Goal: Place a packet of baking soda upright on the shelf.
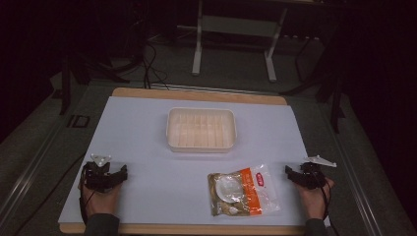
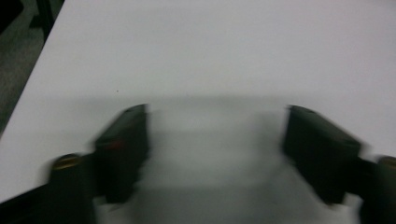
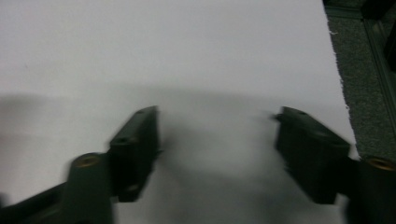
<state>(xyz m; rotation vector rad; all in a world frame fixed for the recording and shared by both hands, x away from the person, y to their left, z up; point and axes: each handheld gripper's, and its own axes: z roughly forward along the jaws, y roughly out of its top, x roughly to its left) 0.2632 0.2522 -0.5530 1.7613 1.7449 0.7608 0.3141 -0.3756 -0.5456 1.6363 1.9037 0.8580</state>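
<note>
Both tools rested idle: the left gripper (image 1: pixel 120 173) at eight o'clock and the right gripper (image 1: pixel 290 173) at four, jaws spread and empty. The snack packet (image 1: pixel 243 191) lay at five o'clock, likely awaiting a pinch and a lift toward the central tray (image 1: pixel 201 145). Its red label was unreadable.

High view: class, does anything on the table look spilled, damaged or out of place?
Nothing stands out. The bin sits upright and square on the sheet. The snack bag lies flat, sealed and slightly askew, with nothing spilled around it.
</note>
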